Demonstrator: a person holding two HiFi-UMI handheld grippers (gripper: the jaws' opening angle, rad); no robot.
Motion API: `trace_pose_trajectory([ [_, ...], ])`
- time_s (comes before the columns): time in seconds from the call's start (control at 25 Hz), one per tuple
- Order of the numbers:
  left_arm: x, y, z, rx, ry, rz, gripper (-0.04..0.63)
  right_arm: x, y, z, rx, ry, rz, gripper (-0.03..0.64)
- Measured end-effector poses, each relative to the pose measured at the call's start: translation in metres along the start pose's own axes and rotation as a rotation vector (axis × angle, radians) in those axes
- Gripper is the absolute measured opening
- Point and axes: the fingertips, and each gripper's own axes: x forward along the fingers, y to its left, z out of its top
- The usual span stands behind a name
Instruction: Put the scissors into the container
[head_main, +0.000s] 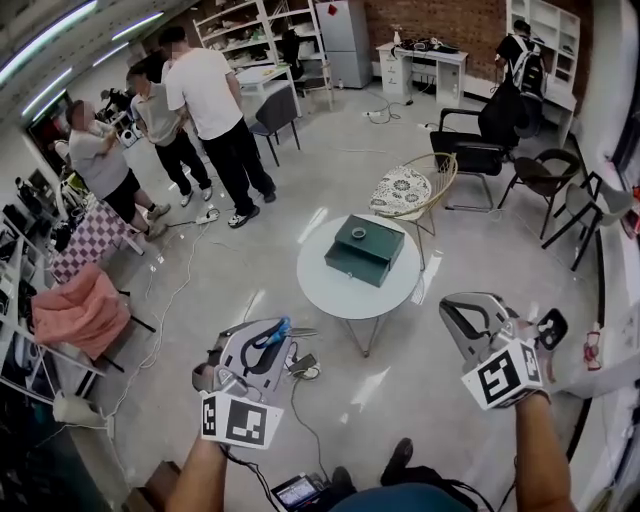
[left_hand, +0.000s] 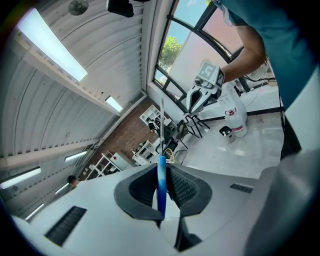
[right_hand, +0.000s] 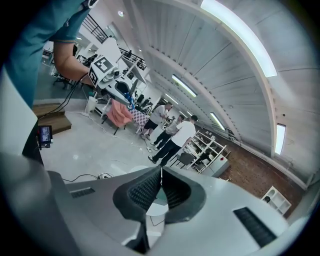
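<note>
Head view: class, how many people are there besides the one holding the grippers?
3, clustered upper left: white-shirted person, a person behind them, and a grey-shirted person leftmost. Others may be hidden.

I count 2 grippers: the left gripper (head_main: 283, 328) at 7 o'clock and the right gripper (head_main: 452, 305) at 4 o'clock. There is 1 pair of scissors (head_main: 275, 333), and 1 round table (head_main: 335, 290) in the middle bearing 1 green container (head_main: 365, 250). 3 people (head_main: 215, 90) stand at 11 o'clock. There is 1 wicker chair (head_main: 440, 175) at 1 o'clock and 1 pink cloth (head_main: 80, 310) at 9 o'clock.
</note>
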Motion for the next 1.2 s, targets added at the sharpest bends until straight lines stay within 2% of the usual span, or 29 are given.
trace_pose_trajectory([
  [0.28,0.072,-0.008,0.037,0.000,0.046,0.021,0.060,0.005,-0.062,-0.057,0.008,-0.038,0.024,0.038],
  [0.52,0.117,-0.011,0.056,0.004,0.044,0.020,0.060,0.010,-0.089,-0.092,0.020,-0.041,0.026,0.038],
  [0.88,0.179,0.031,0.018,0.001,-0.018,-0.023,0.060,0.065,-0.113,-0.096,0.039,0.017,-0.016,0.038],
  [1.2,0.229,0.091,-0.028,0.010,-0.092,-0.081,0.060,0.136,-0.135,-0.078,0.064,0.083,-0.068,0.038],
])
